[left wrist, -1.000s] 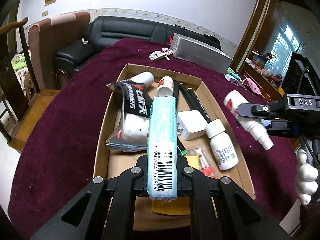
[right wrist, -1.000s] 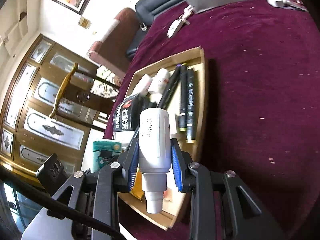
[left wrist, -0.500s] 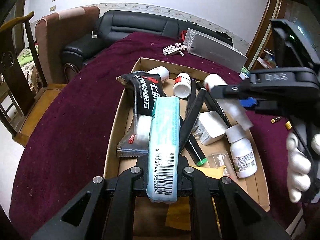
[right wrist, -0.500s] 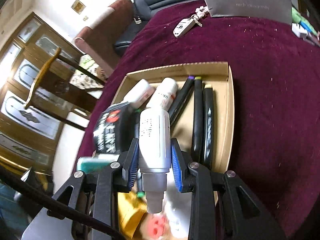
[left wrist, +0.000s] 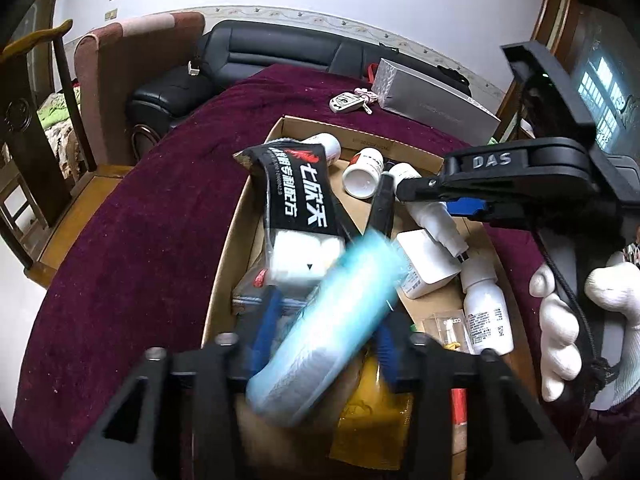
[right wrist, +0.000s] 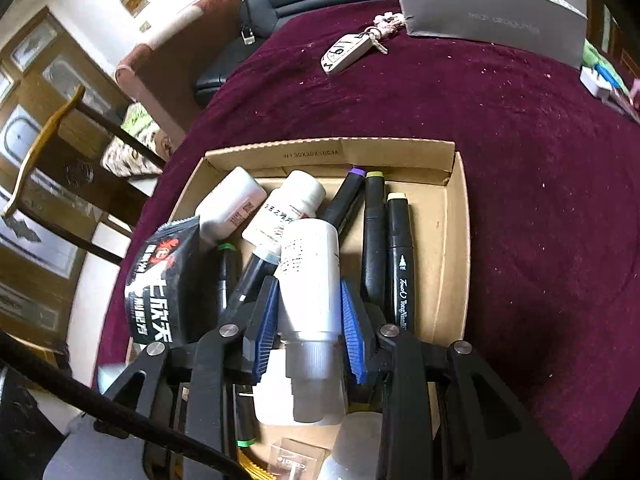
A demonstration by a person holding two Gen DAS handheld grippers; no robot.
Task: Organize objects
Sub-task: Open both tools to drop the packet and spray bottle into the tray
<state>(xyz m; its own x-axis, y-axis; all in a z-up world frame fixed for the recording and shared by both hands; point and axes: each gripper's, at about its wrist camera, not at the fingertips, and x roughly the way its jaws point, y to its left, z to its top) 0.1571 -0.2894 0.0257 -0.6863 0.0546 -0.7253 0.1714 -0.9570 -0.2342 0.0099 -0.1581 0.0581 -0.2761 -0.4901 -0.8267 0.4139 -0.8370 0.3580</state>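
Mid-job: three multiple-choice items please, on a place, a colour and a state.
1. The key fob lies: A on the maroon cloth beyond the box; B inside the box; C on the sofa.
2. The pack at the left gripper is: A red; B light blue; C yellow.
3. The left fingers are: A clamped on the pack; B empty; C spread, pack loose and tilted between them.
Key: 1 A, it rests past the far wall. 2 B, its wrapper is pale blue. 3 C, they have just been opening, pads clear of it.
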